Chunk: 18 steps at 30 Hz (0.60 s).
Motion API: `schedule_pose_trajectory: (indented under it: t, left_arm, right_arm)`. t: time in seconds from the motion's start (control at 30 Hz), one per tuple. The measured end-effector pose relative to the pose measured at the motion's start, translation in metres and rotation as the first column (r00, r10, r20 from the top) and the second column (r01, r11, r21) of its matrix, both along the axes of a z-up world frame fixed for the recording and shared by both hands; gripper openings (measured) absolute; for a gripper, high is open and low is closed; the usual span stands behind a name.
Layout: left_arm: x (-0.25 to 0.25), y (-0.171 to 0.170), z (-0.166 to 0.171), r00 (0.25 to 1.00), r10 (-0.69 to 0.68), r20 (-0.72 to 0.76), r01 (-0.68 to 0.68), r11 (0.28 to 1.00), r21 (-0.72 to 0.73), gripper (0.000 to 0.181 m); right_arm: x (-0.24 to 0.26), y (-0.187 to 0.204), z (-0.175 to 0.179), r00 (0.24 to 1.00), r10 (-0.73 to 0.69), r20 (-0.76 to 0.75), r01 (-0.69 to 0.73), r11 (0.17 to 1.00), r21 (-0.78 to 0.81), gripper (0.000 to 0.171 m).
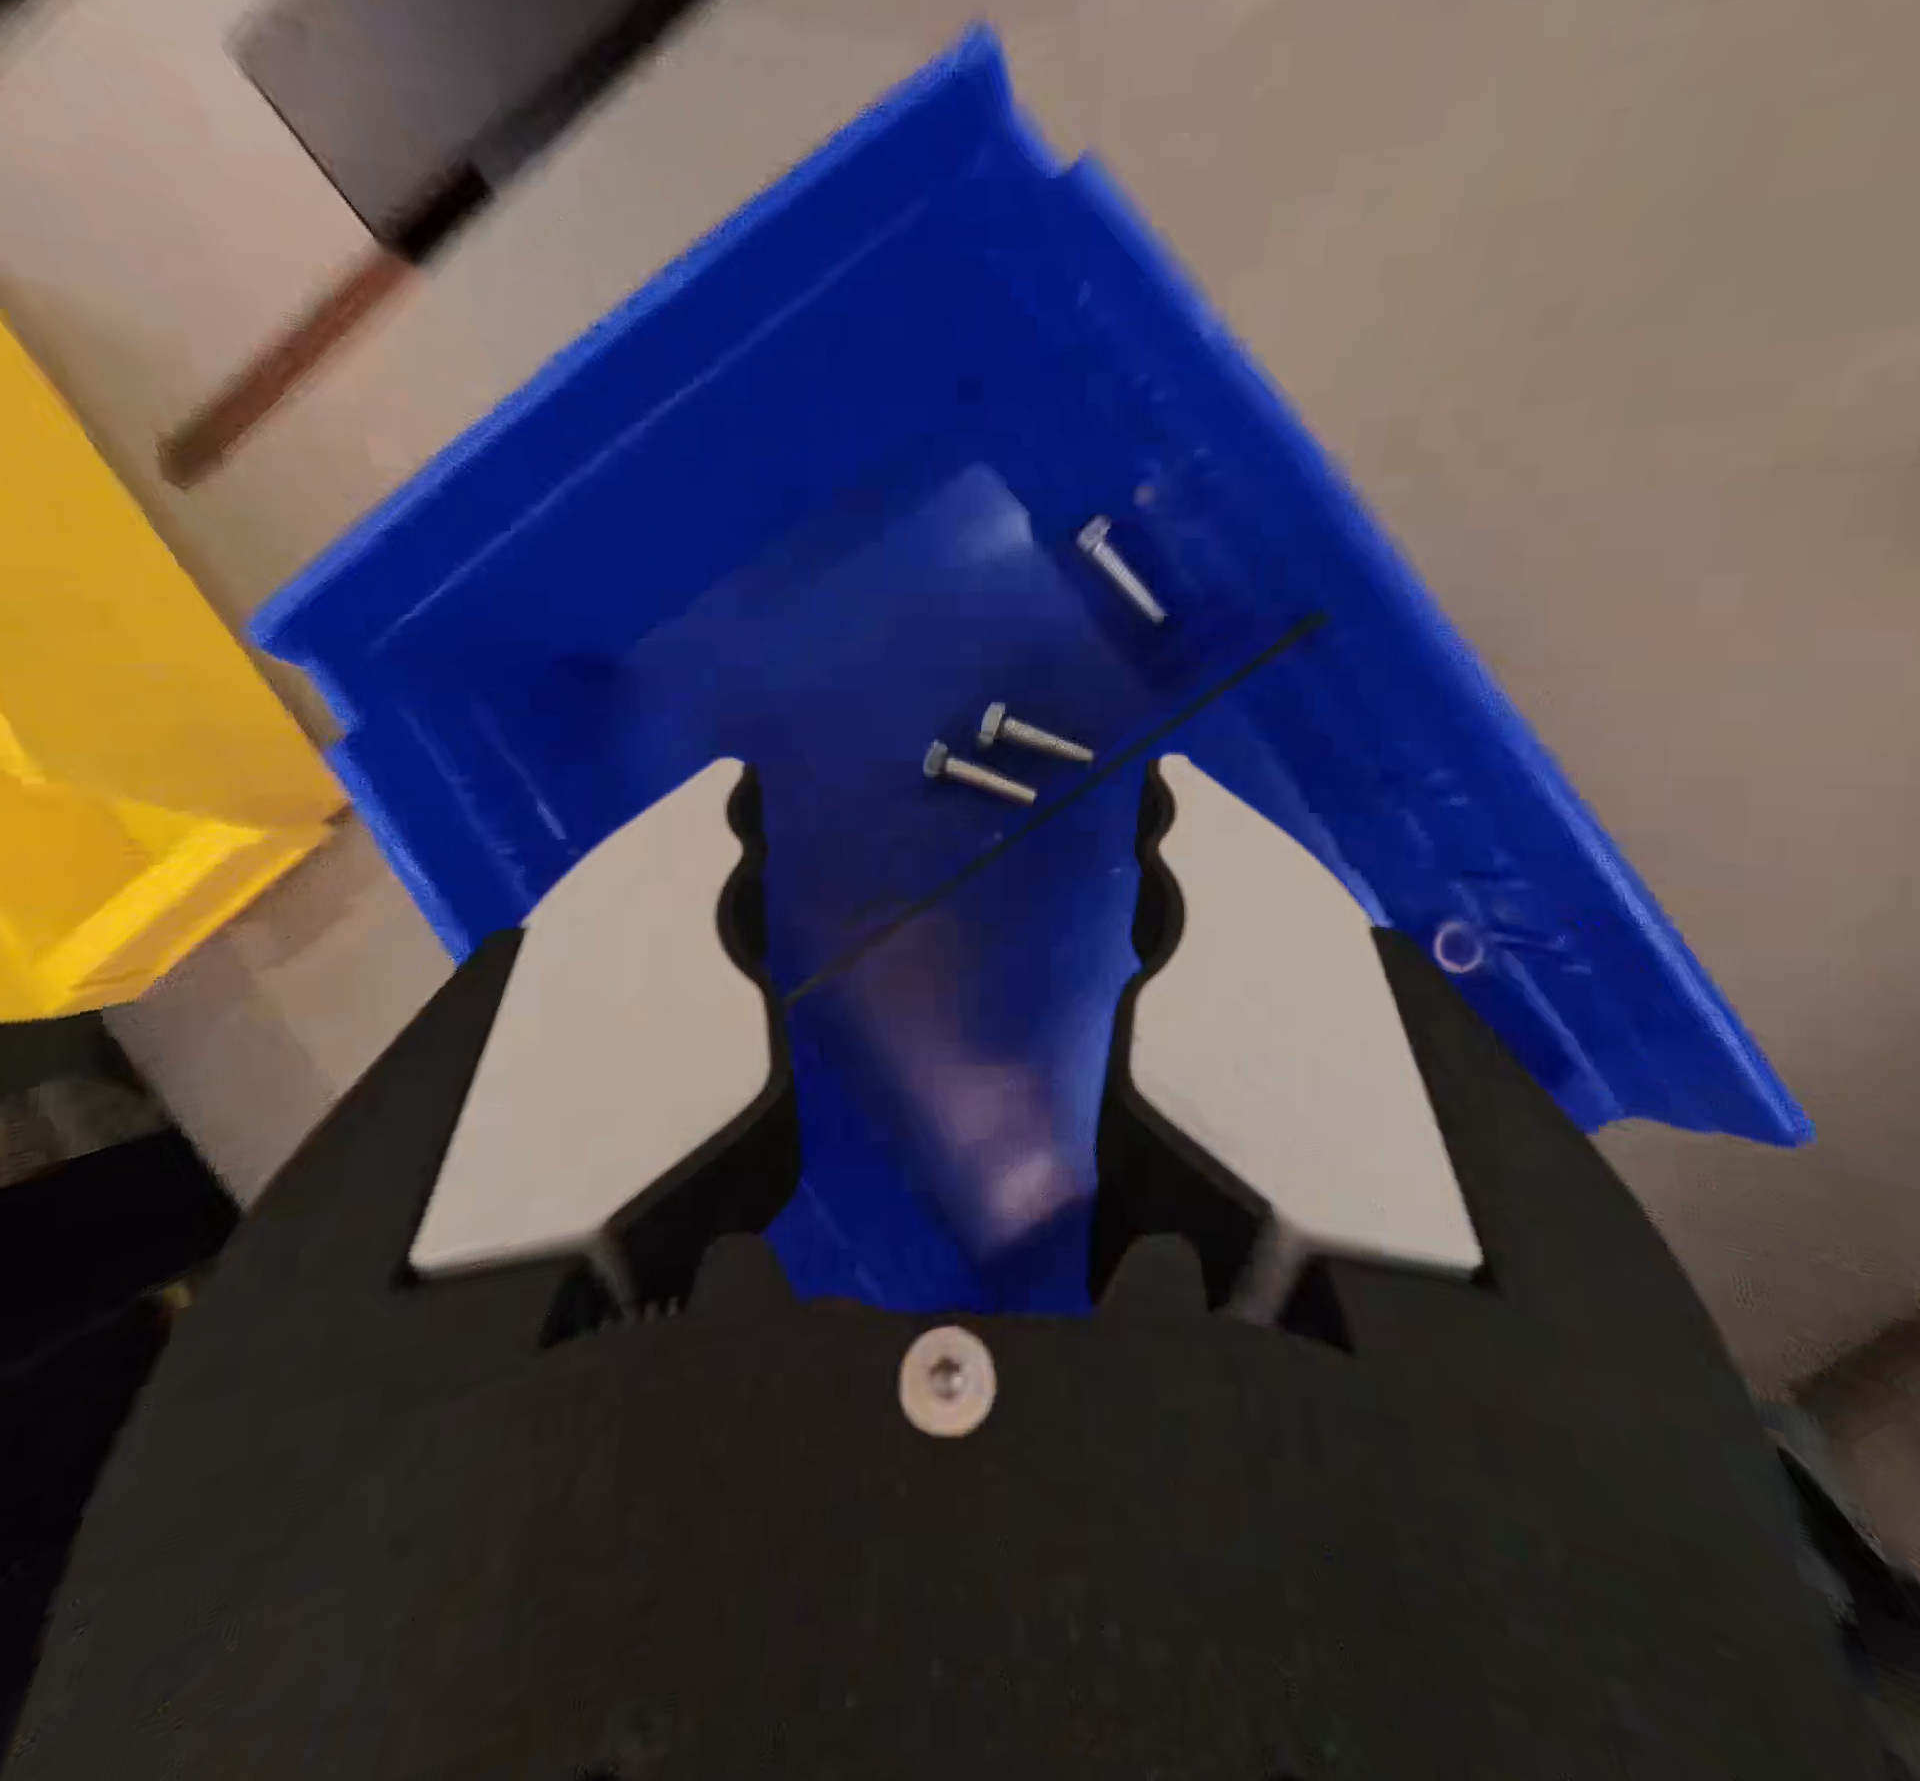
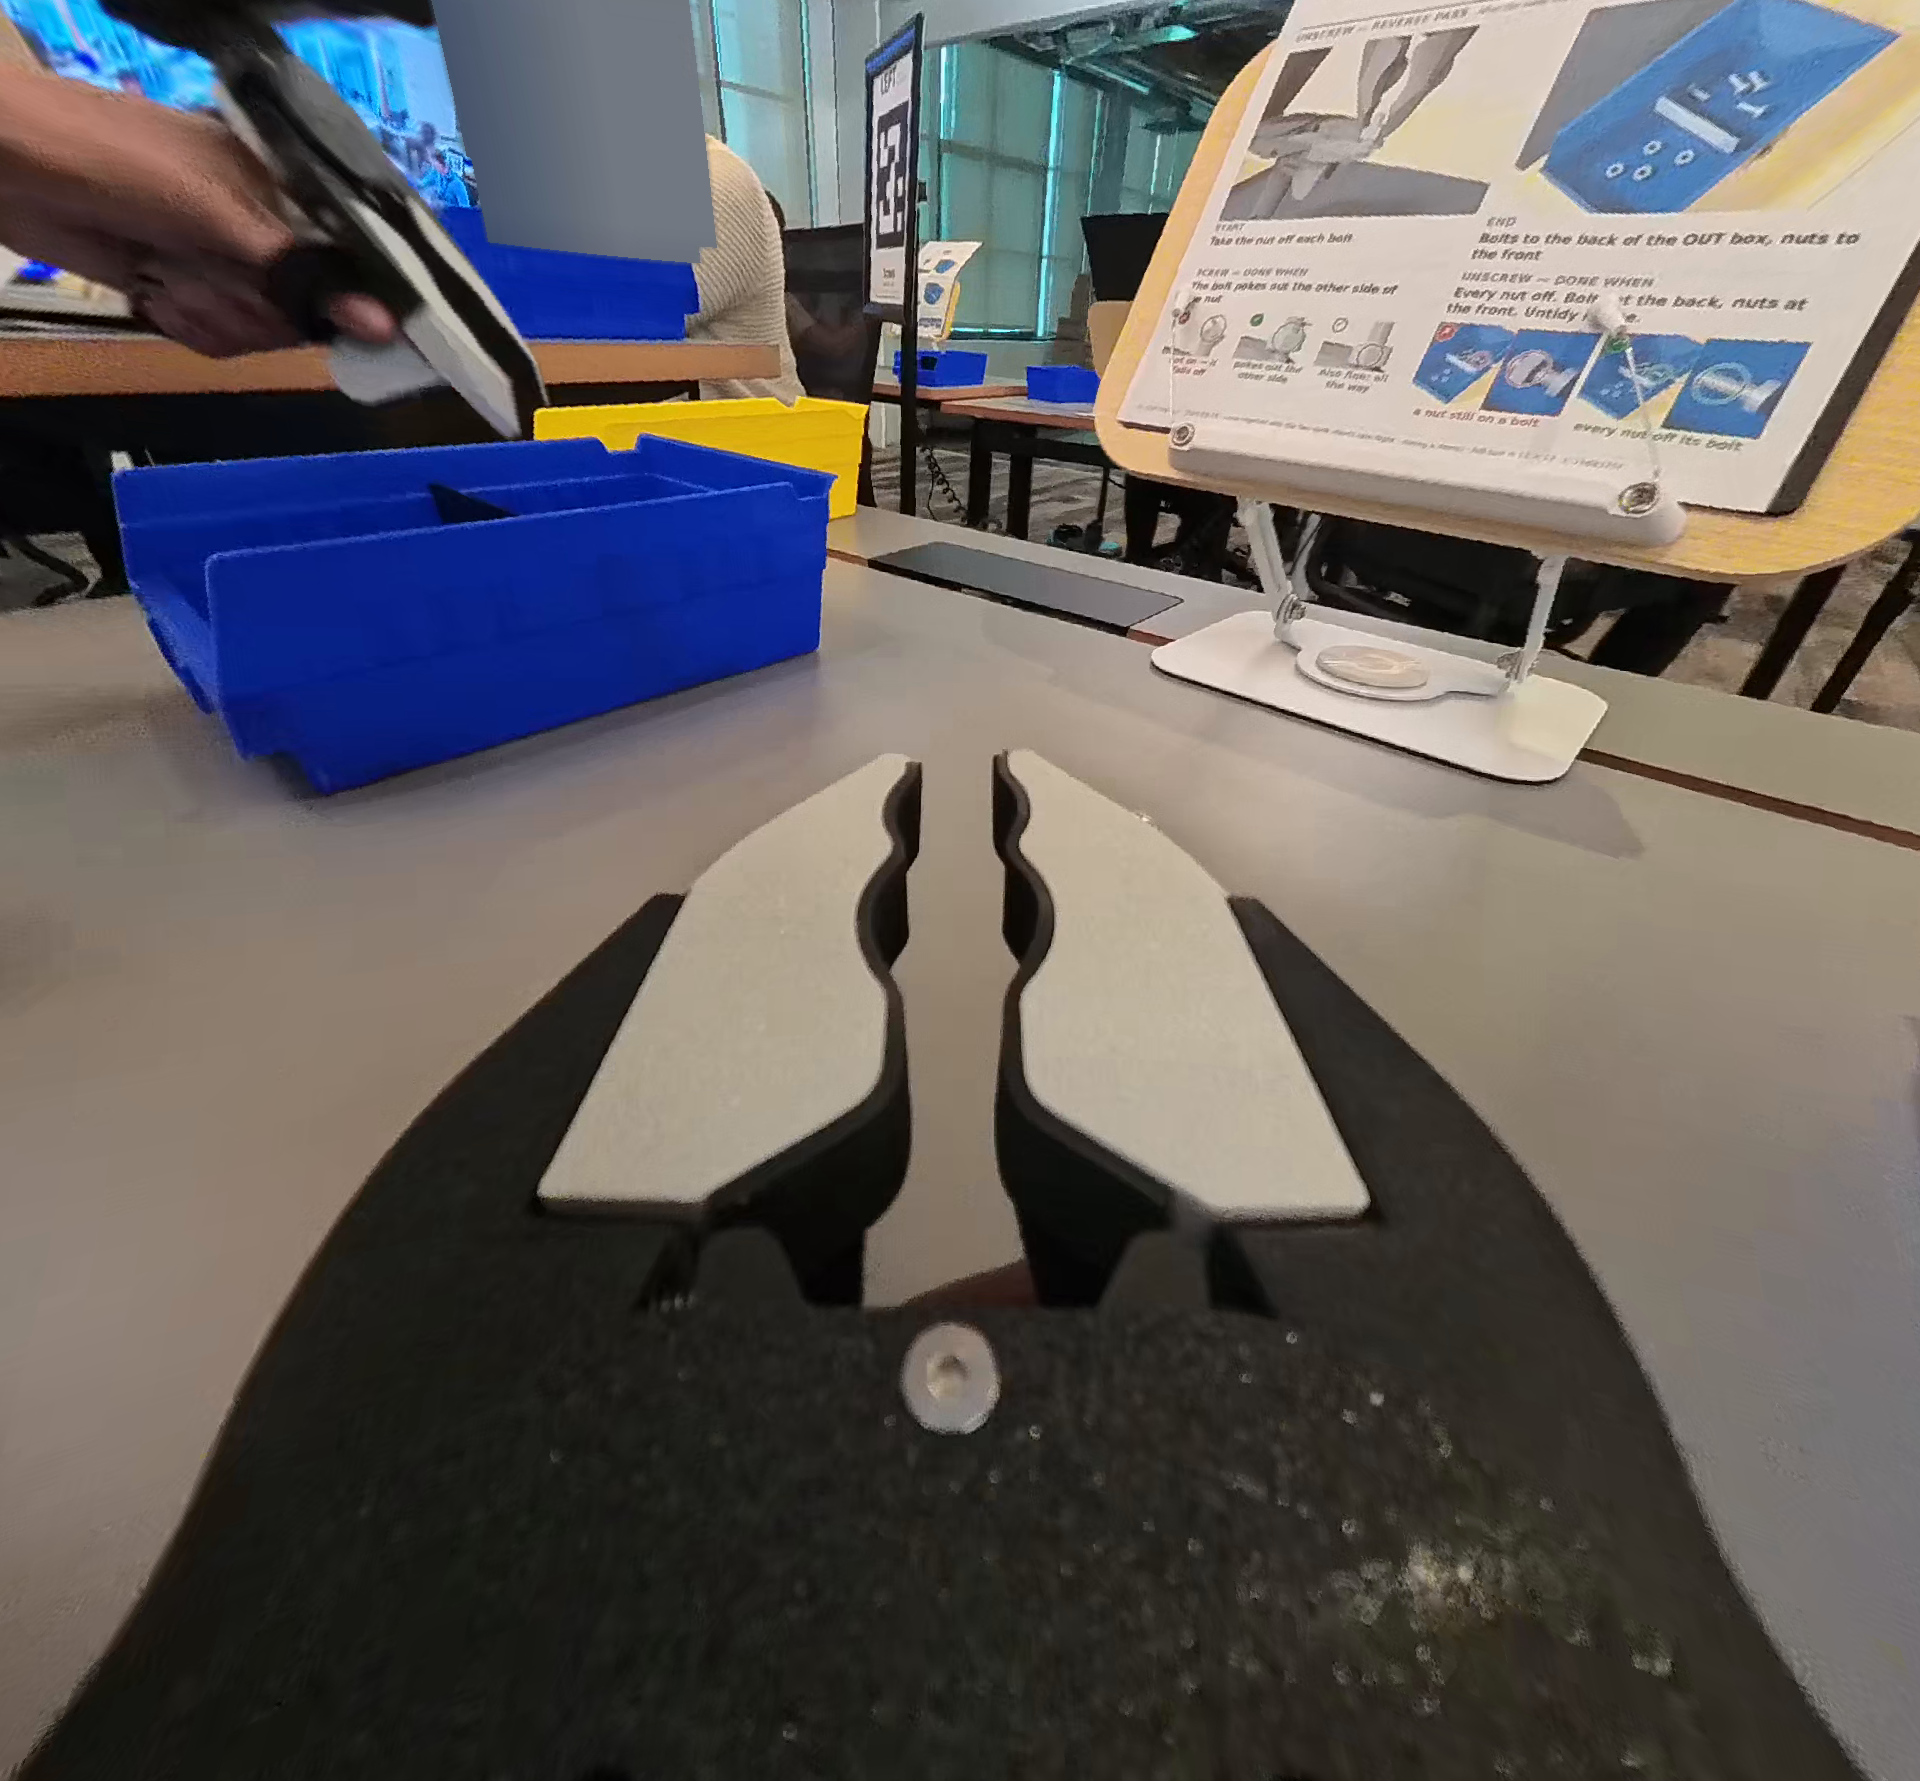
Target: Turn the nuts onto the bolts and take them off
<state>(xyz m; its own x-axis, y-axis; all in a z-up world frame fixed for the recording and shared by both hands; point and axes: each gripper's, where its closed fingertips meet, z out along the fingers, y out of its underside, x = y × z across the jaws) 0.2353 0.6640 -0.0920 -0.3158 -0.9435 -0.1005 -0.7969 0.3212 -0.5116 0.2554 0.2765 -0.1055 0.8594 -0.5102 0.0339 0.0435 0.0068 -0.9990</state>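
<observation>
The left gripper (image 1: 951,781) hangs over the open blue plastic bin (image 1: 727,443), its jaws spread apart and empty; the right gripper (image 2: 956,775) sits low over the grey worktop (image 2: 1455,952) well clear of the bin, its jaws nearly together with only a narrow slit between them and nothing in it. Three small silver hex-head steel bolts lie loose on the bin floor beyond a thin dark divider (image 1: 1049,806): a pair side by side, (image 1: 979,773) and (image 1: 1036,732), and a third (image 1: 1120,568) further back near the wall; one small silver nut (image 1: 1457,947) rests on the near side of the divider, by the side wall. Judging by their look, the bolts are light, rigid and slick, apt to roll or pivot; the shank, pinched crosswise just behind the head, seems the safest hold, leaving the threaded end free for a nut. A yellow plastic bin (image 1: 114,692) stands beside the blue one.
</observation>
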Motion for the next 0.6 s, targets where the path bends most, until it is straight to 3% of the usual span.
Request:
schedule_pose_trajectory:
  t: [0.13, 0.27, 0.6]
  left_arm:
    - [0.022, 0.013, -0.046, 0.954, 0.051, -0.296, -0.104, 0.981, -0.165, 0.055]
    - [0.017, 0.022, -0.083, 0.843, 0.012, -0.537, -0.107, 0.984, -0.145, 0.051]
    - [0.003, 0.006, -0.101, 0.564, -0.016, -0.826, -0.169, 0.976, -0.135, 0.042]
  right_arm:
    - [0.002, -0.005, 0.003, 1.000, 0.002, -0.024, -0.001, 0.999, 0.045, 0.013]
    - [0.002, -0.006, 0.004, 0.999, 0.015, -0.029, -0.013, 0.998, 0.061, 0.013]
    - [-0.003, -0.005, 0.005, 0.999, 0.036, -0.013, -0.035, 0.998, 0.053, 0.013]
